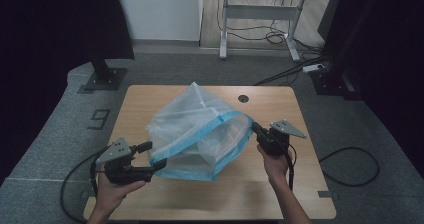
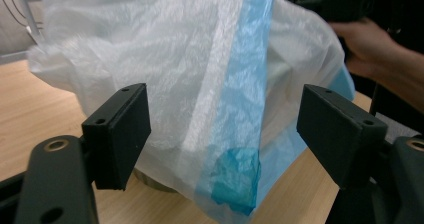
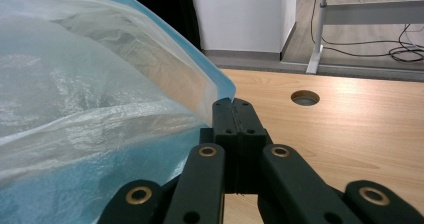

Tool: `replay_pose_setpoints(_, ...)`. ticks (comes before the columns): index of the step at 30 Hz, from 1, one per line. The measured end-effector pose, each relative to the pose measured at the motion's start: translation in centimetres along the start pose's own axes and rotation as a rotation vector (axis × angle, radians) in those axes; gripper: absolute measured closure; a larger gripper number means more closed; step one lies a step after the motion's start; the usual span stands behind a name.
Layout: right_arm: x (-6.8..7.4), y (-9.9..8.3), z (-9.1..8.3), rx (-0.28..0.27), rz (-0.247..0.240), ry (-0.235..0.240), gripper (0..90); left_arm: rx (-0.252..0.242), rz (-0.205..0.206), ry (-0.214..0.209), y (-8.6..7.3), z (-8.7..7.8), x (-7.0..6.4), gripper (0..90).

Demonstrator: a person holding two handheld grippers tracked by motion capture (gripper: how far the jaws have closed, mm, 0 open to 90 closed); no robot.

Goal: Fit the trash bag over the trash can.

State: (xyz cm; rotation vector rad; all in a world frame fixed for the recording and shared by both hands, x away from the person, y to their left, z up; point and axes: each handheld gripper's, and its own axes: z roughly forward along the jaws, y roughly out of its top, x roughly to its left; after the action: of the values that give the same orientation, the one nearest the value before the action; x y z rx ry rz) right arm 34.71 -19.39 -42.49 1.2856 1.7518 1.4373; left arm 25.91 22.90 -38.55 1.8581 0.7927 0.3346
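Observation:
A large clear plastic bag (image 1: 200,129) with a blue rim stands puffed up on the wooden table (image 1: 280,184). My right gripper (image 1: 255,129) is shut on the bag's blue rim at its right corner; in the right gripper view the closed jaws (image 3: 234,109) pinch that blue edge (image 3: 220,84). My left gripper (image 1: 151,156) is open at the bag's near-left corner. In the left gripper view its jaws stand wide apart, and the bag's blue strip (image 2: 245,99) hangs between them without being gripped. A dim round object (image 2: 152,182) shows under the bag.
A round cable hole (image 1: 243,98) sits in the table behind the bag. A white-legged desk (image 1: 260,14) stands at the back, with cables (image 1: 350,166) on the carpet. A black stand base (image 1: 105,76) is at the far left.

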Motion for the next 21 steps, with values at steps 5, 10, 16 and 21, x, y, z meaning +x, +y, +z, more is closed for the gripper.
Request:
replay_pose_setpoints(5, -0.2, -0.1, 0.0, 0.004, 0.008, 0.001, 89.2, 0.043, 0.031, 0.034, -0.5, 1.0, -0.5, 18.0)
replay_pose_setpoints(10, -0.3, -0.1, -0.1, 0.004, 0.013, 0.001, 89.2, 0.079, 0.064, 0.075, -0.7, 2.1, -0.9, 18.4)
replay_pose_setpoints(16, -0.5, -0.1, -0.2, 0.002, 0.017, -0.002, 89.2, 0.053, 0.063, 0.107, -1.0, 2.4, -0.5, 39.8)
replay_pose_setpoints(21, -0.7, -0.2, -0.3, 0.000, 0.020, -0.004, 89.2, 0.023, 0.052, 0.075, -0.7, 1.9, 0.0, 70.1)
